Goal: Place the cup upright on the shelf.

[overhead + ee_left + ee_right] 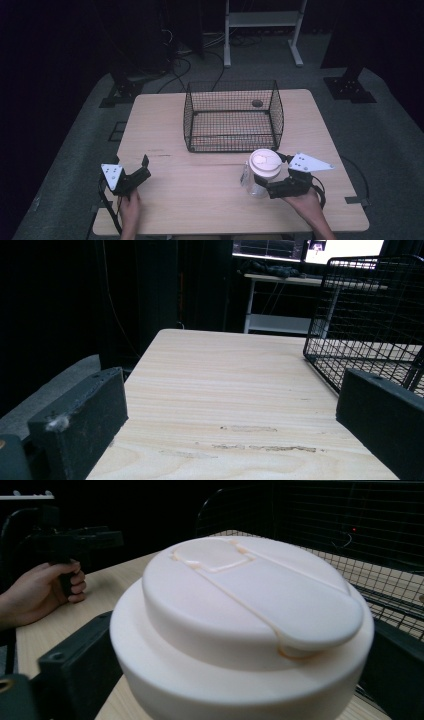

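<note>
Overhead, the right gripper (260,186) clasps a clear jar (252,184) with a white lid (265,163) at the table's (200,185) near right, just before the wire basket (232,116), likely its destination. Meanwhile the left gripper (142,169) rests near left, out of the way. Its own view shows jaws spread apart, empty, over bare wood. Finally, the right gripper view has jaws flanking the lid (240,625), gripping beneath it.

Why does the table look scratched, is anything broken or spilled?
Nothing is spilled or broken. The table has a few scuffed streaks near the left gripper, just worn wood. The cup stands upright with its lid on, between the right gripper's fingers. The wire basket sits straight.
</note>
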The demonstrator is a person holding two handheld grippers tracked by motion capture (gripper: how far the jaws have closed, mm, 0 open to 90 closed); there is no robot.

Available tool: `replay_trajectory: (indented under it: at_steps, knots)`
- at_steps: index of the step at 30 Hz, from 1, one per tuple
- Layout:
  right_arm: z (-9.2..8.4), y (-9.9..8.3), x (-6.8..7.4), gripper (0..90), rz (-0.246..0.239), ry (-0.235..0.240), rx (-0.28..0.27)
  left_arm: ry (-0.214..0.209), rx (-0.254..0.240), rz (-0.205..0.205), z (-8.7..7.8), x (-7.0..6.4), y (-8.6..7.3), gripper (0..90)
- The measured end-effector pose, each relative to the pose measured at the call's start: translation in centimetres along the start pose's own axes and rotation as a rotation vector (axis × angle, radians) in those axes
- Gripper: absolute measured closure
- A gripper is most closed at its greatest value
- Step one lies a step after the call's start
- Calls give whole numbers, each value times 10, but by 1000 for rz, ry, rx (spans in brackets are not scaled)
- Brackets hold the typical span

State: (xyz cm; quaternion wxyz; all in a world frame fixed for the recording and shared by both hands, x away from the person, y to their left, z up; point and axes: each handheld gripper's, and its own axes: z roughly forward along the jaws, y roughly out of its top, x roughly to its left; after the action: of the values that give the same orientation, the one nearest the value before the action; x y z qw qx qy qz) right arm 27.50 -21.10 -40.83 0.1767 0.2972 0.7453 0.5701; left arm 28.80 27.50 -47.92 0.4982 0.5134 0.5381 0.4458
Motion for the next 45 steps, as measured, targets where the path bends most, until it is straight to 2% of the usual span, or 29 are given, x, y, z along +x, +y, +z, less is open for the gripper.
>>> replay_trajectory:
  at_steps: [8,12,16,25,45]
  knots:
    - [1,0,1,40,-9,3,-7,-1,-1,-1,0,0,0,0]
    - [3,4,4,42,-23,-19,11,-1,-1,-2,0,0,0,0]
    - [3,9,4,43,-9,-17,-11,-1,-1,-3,0,0,0,0]
    - [4,39,1,43,-33,-23,-38,-2,-1,-2,0,0,0,0]
    - [18,79,-4,43,-39,-15,-48,-2,-1,-4,0,0,0,0]
